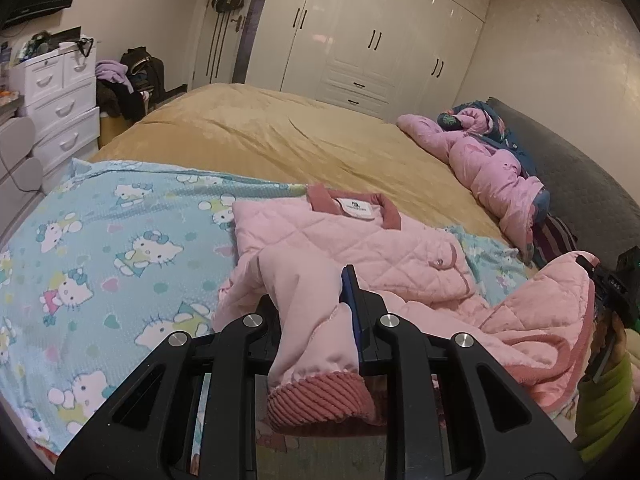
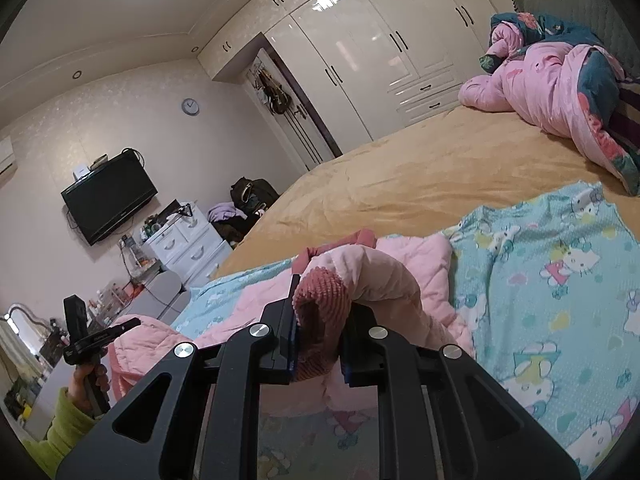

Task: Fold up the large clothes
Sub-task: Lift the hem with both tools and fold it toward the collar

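From the left wrist, the left gripper (image 1: 316, 304) is clamped on one sleeve of the pink quilted jacket (image 1: 360, 248), its ribbed cuff (image 1: 320, 402) hanging toward the camera. The jacket lies collar up on a blue cartoon-cat blanket (image 1: 100, 248) spread over the bed (image 1: 280, 136). From the right wrist, the right gripper (image 2: 320, 320) pinches the other sleeve at its ribbed cuff (image 2: 320, 300), raised above the blanket, with the left gripper visible at the far left.
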`<state>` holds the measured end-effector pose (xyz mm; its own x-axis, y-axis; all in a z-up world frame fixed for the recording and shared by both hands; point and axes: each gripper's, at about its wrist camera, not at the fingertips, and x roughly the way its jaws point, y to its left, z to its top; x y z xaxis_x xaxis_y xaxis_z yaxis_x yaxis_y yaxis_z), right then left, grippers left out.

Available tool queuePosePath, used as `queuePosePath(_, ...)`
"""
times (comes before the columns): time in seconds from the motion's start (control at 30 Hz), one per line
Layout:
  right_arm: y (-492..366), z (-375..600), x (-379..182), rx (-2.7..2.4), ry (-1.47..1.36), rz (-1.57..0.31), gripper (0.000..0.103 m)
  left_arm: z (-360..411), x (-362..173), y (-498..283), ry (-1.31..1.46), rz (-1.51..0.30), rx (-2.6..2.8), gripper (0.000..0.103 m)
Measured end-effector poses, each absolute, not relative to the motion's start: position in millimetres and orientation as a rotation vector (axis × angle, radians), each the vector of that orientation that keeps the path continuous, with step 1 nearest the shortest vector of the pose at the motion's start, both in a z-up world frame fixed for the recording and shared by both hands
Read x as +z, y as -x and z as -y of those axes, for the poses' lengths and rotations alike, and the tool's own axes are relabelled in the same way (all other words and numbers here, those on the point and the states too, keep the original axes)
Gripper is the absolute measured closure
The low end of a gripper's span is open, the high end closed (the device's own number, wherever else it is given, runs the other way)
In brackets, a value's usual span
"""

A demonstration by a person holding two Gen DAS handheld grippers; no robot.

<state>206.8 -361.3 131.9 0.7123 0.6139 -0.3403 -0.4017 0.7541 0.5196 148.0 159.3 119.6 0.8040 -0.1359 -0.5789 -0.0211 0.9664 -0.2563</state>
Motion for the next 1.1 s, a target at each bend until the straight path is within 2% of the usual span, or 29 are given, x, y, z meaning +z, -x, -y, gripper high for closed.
queuePosePath(0.67,-299.9,358.4,147.3,0.496,-0.444,-0.518,0.089,-181.6,140.7,-221.2,0.244,-0.606,0.006,0.089)
queuePosePath(1.1,-377.2,350.1,115.4,0.433,-0.478,-0.625,0.089,-194.8,119.7,-279.9,0.26,-0.657,0.034,0.088)
